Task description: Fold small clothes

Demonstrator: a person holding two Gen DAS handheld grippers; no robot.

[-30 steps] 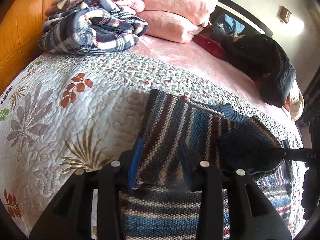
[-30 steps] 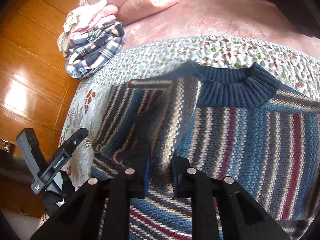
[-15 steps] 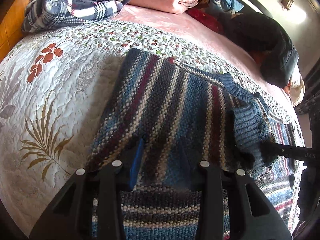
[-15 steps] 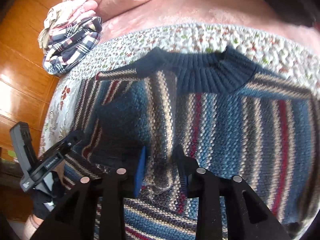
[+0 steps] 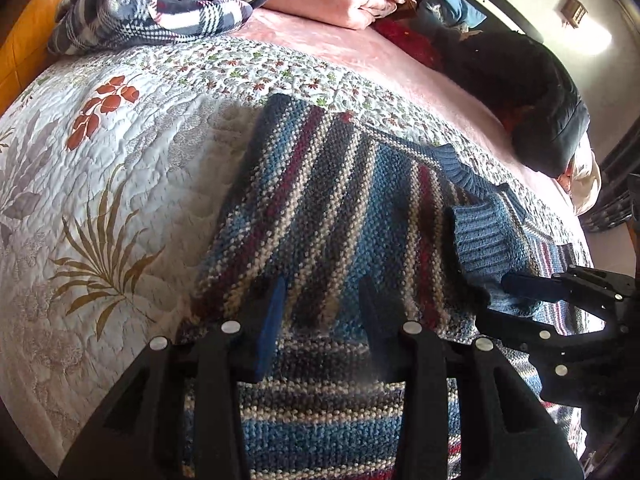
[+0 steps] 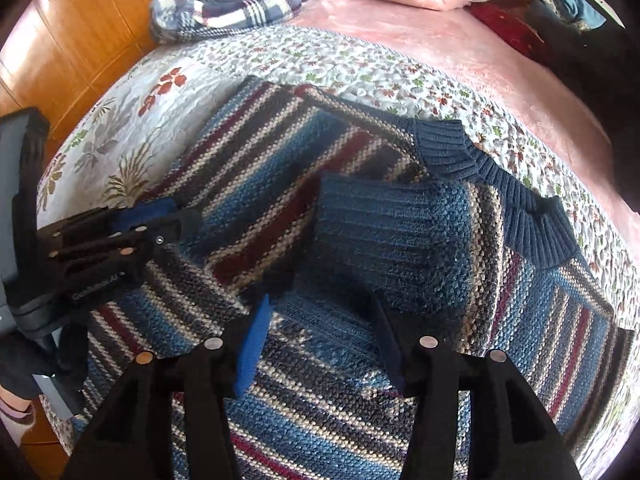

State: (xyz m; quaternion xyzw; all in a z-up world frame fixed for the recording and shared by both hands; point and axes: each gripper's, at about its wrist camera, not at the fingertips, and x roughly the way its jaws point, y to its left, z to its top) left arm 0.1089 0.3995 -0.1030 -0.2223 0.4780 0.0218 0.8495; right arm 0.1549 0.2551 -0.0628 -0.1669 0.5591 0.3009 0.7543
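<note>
While the left gripper (image 5: 322, 300) hovered low over the striped knit sweater (image 5: 320, 208), its jaws stood wide apart with nothing between them, blue pads just above the knit; contact could not be told. In the left wrist view the sweater lay flat on the floral quilt (image 5: 100, 184), its left sleeve folded across the chest, and the ribbed blue cuff (image 5: 484, 240) rested right of the jaws. The right gripper (image 5: 496, 300) came in from the right edge, its fingertips at the cuff's lower edge. Open quilt ran left of the sweater. A plaid blanket (image 5: 160, 4) and pink pillows (image 5: 328, 4) sat well apart at the far side, and dark clothing (image 5: 532, 92) lay far right.

In the right wrist view the right gripper (image 6: 324, 320) also had its jaws spread wide and empty, with the cuff (image 6: 392, 232) lying just ahead of and between the tips. The sweater (image 6: 320, 380) filled the space under the jaws, and its navy collar (image 6: 500, 184) lay beyond the cuff toward the right. The left gripper (image 6: 160, 216) sat at the sweater's left edge, blue pad visible, jaw gap hard to read here. The quilt (image 6: 340, 64) showed free beyond the collar, with the wooden panel (image 6: 80, 40) at left.
</note>
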